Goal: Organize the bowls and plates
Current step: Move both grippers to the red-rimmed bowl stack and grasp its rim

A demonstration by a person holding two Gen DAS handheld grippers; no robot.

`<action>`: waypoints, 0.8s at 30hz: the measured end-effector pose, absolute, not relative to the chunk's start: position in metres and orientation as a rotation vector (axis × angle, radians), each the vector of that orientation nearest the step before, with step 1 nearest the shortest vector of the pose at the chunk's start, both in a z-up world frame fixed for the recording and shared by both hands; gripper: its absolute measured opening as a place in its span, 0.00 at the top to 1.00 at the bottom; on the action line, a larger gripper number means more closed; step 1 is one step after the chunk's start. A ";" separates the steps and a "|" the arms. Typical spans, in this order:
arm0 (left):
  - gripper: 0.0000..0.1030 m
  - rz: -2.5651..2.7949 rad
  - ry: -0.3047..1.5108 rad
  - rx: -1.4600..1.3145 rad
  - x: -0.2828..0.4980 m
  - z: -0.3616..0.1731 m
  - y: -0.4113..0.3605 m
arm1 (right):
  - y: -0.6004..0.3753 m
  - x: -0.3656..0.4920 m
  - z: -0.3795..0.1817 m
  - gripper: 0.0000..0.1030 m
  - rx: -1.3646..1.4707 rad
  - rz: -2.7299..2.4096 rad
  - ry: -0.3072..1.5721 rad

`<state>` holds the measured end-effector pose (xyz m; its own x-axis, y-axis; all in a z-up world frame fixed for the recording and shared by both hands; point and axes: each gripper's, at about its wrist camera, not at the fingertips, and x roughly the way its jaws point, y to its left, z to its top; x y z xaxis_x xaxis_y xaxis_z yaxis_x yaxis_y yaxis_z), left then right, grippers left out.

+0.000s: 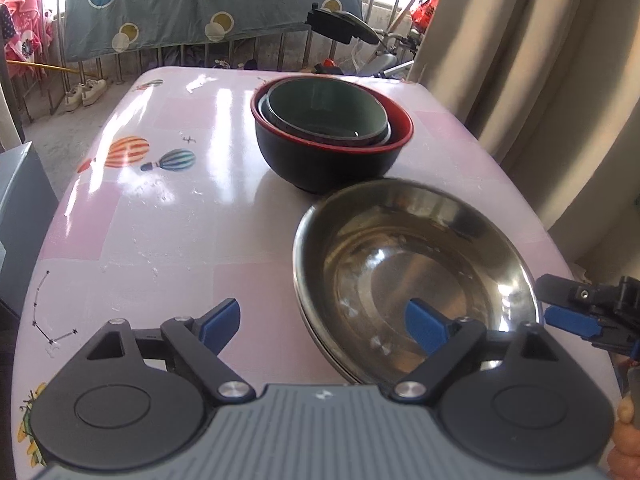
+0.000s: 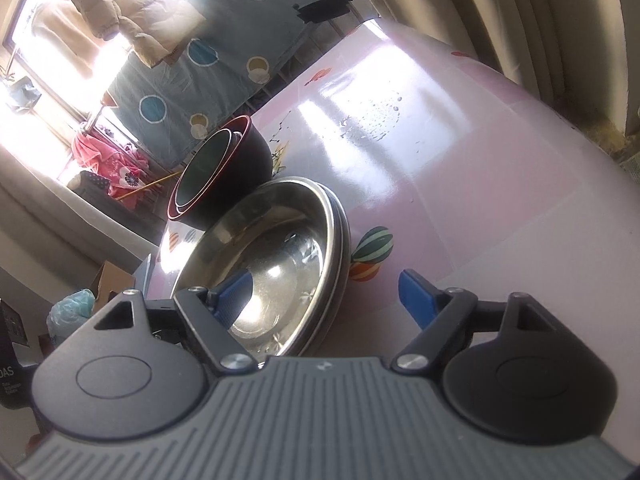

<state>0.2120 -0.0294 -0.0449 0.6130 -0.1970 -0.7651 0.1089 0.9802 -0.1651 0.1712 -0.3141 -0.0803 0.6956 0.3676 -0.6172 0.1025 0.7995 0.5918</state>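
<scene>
A stack of steel plates [image 1: 416, 276] lies on the pink table [image 1: 168, 216] at the near right; it also shows in the right wrist view [image 2: 276, 264]. Behind it stands a black bowl with a red rim [image 1: 328, 136] holding smaller dark green bowls [image 1: 326, 110]; the same stack shows in the right wrist view [image 2: 224, 176]. My left gripper [image 1: 324, 326] is open, its jaws astride the plates' near left rim, touching nothing. My right gripper [image 2: 324, 294] is open, astride the plates' right rim; it shows at the right edge of the left wrist view [image 1: 576, 312].
Beige curtains [image 1: 540, 80] hang along the table's right side. A railing with a spotted blue sheet [image 1: 200, 4] stands beyond the far edge. A grey box [image 1: 20, 208] sits off the left edge. Bags and boxes [image 2: 72, 308] lie on the floor.
</scene>
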 end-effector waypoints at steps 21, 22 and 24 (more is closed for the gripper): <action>0.16 -0.138 0.844 -0.286 0.326 -0.006 0.025 | -0.281 0.327 0.000 0.22 0.531 0.352 0.791; 0.19 -0.140 0.841 -0.294 0.332 -0.006 0.024 | -0.276 0.337 0.000 0.22 0.519 0.352 0.801; 0.23 -0.145 0.840 -0.300 0.344 -0.007 0.021 | -0.267 0.352 -0.003 0.22 0.506 0.368 0.821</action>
<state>0.3443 0.0213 -0.0066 0.6605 -0.2435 -0.7102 0.0085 0.9483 -0.3173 0.3524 -0.2669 -0.0026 0.6302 0.4960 -0.5973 -0.1165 0.8210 0.5589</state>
